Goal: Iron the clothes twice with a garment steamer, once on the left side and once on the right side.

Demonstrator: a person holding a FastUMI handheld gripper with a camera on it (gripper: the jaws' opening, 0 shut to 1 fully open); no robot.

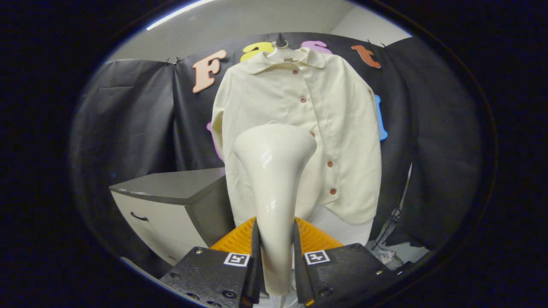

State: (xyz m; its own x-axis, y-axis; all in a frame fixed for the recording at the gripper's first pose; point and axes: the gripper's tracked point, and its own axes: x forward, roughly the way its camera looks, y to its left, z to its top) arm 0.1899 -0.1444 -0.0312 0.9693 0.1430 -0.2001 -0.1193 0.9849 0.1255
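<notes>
Holding the garment steamer (274, 179) pinched by its neck in my gripper (276, 265), head raised before the shirt (299, 137) hanging on the booth wall, I reckon that glossy neck could twist or slip once I press into cloth.

The steamer (274, 188) stands upright between the fingers of the gripper (276, 265), both pressing on its handle, with its head before the lower front of the shirt (299, 128). The shirt hangs on a hanger (281, 48) against the booth wall behind. A cabinet (171, 201) stands left of the shirt, and what may be cables (391, 222) lie to its lower right.
</notes>
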